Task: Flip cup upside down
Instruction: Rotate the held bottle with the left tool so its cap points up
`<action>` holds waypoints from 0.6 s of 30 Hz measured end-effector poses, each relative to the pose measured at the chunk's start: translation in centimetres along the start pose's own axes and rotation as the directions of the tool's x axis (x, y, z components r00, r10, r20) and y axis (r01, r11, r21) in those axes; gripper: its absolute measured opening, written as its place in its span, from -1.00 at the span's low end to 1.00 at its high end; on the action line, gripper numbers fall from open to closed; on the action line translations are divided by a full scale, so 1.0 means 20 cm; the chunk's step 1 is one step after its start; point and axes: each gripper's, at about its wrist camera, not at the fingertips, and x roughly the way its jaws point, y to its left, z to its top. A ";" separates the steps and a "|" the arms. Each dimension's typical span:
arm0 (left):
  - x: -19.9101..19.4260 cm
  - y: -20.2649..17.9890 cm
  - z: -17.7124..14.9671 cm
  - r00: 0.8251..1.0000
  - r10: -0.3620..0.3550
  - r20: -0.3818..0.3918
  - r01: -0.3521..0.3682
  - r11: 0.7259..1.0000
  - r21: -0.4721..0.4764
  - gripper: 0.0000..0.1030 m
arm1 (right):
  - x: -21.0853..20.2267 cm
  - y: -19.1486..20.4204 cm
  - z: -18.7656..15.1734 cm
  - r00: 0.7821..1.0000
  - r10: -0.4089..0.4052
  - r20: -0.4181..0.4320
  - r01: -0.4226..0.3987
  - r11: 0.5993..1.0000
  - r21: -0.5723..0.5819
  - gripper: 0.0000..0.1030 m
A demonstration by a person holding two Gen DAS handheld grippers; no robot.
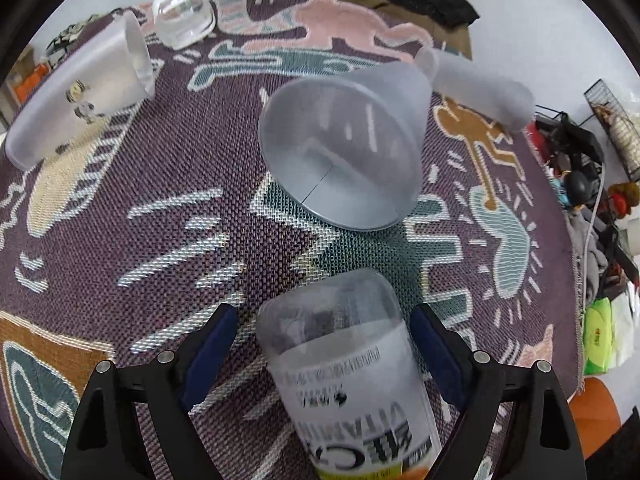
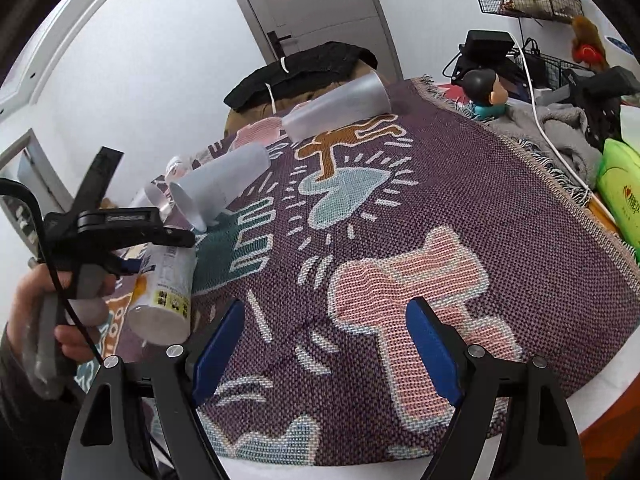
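A clear cup with a white "VITAMIN" label (image 1: 344, 364) sits between the blue pads of my left gripper (image 1: 324, 332). The fingers stand wide apart, and cloth shows between the left pad and the cup, so the gripper is open. In the right wrist view this cup (image 2: 164, 292) leans beside the left gripper (image 2: 148, 256), its white end low over the cloth; I cannot tell whether it rests there. My right gripper (image 2: 324, 344) is open over the pink figure, with nothing between its fingers.
A patterned purple cloth (image 1: 160, 160) covers the round table. Frosted cups lie on their sides: one (image 1: 344, 152) ahead with its mouth toward me, one (image 1: 480, 88) far right, one (image 1: 80, 96) far left. A clear glass (image 1: 182, 16) stands at the back. Clutter (image 2: 560, 92) lines the right edge.
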 end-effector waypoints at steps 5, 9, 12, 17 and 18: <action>0.04 -0.05 0.04 0.999 0.019 -0.033 -0.019 1.000 -0.007 0.63 | -0.02 -0.02 0.00 1.000 0.005 0.013 -0.005 1.000 0.001 0.61; 0.04 -0.07 0.04 0.996 0.072 -0.046 -0.072 0.997 0.006 0.37 | -0.03 -0.05 0.00 1.000 0.010 0.015 -0.010 1.000 0.023 0.61; 0.04 -0.09 0.03 0.997 0.035 -0.070 -0.036 0.999 -0.005 0.36 | -0.02 -0.06 0.00 1.000 0.018 0.007 -0.018 0.999 0.031 0.61; -0.06 -0.16 0.01 1.000 0.008 0.000 -0.008 0.999 0.033 0.33 | -0.03 -0.04 -0.01 1.000 0.026 0.007 -0.026 1.000 0.014 0.61; -0.09 -0.18 0.00 1.000 0.008 0.018 -0.009 0.999 0.051 0.33 | -0.04 -0.04 -0.01 1.000 0.024 0.010 -0.024 1.000 0.009 0.61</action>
